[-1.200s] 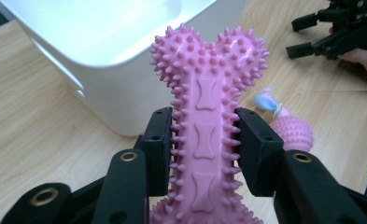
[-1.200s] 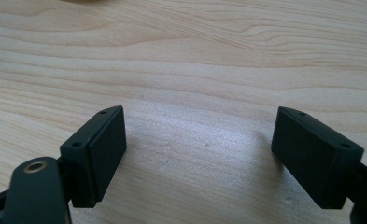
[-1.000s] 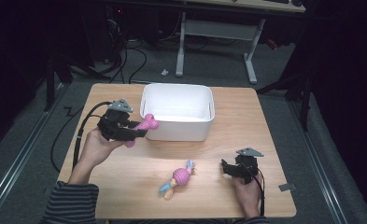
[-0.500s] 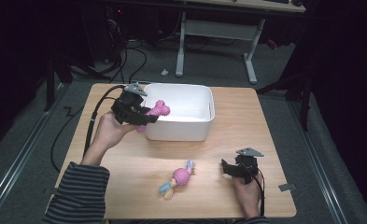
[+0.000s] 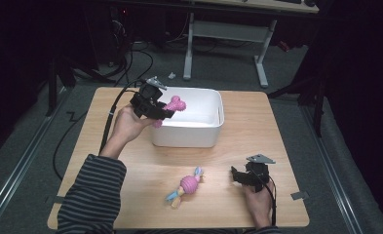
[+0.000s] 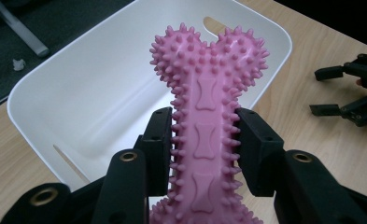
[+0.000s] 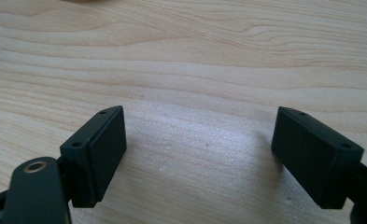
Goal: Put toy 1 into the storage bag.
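A pink spiky bone toy (image 6: 207, 107) is clamped at its shaft by my left gripper (image 6: 203, 140), which is shut on it. In the high view the left gripper (image 5: 165, 111) holds the pink bone (image 5: 175, 104) over the left rim of the white bin (image 5: 189, 134). The bin's inside (image 6: 106, 93) looks bare below the toy. My right gripper (image 5: 236, 176) rests low over the table at the front right, and its jaws (image 7: 200, 154) stand wide open with only wood between them. A second toy, pink with blue and yellow ends (image 5: 186, 185), lies on the table in front of the bin.
The wooden table (image 5: 257, 131) stands on grey floor, with a desk frame (image 5: 228, 34) behind it. A black cable (image 5: 112, 114) trails from the left gripper off the table's left side. The right gripper (image 6: 354, 93) also appears far off in the left gripper view.
My left hand has carried the pink bone up and to the right, from beside the bin's left wall to over its rim. The right gripper and the toy on the table have stayed put.
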Available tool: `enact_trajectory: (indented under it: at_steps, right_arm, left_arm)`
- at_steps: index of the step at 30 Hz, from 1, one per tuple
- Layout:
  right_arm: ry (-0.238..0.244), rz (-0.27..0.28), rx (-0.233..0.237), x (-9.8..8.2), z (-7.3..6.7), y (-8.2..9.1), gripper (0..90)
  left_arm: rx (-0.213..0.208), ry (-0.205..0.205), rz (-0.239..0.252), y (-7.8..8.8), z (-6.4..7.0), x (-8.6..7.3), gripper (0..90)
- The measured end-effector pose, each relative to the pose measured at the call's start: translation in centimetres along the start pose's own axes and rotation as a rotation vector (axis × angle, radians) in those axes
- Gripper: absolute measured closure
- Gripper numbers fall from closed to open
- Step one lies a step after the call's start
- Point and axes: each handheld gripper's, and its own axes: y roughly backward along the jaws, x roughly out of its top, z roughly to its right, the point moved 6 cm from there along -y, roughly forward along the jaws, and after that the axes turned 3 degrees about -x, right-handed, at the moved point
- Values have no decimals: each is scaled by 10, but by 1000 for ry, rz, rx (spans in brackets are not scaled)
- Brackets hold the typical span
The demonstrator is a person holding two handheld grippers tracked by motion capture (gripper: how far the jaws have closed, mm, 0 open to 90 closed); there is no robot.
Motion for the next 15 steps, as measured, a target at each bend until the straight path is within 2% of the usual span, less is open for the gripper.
enact_trajectory:
  at_steps: [8, 15]
  right_arm:
    - [0, 0, 0, 0, 0, 0, 179]
    - [0, 0, 0, 0, 0, 0, 178]
  left_arm:
    - [36, -9, -11, -18, -8, 10, 588]
    - [76, -14, -26, -38, -15, 11, 588]
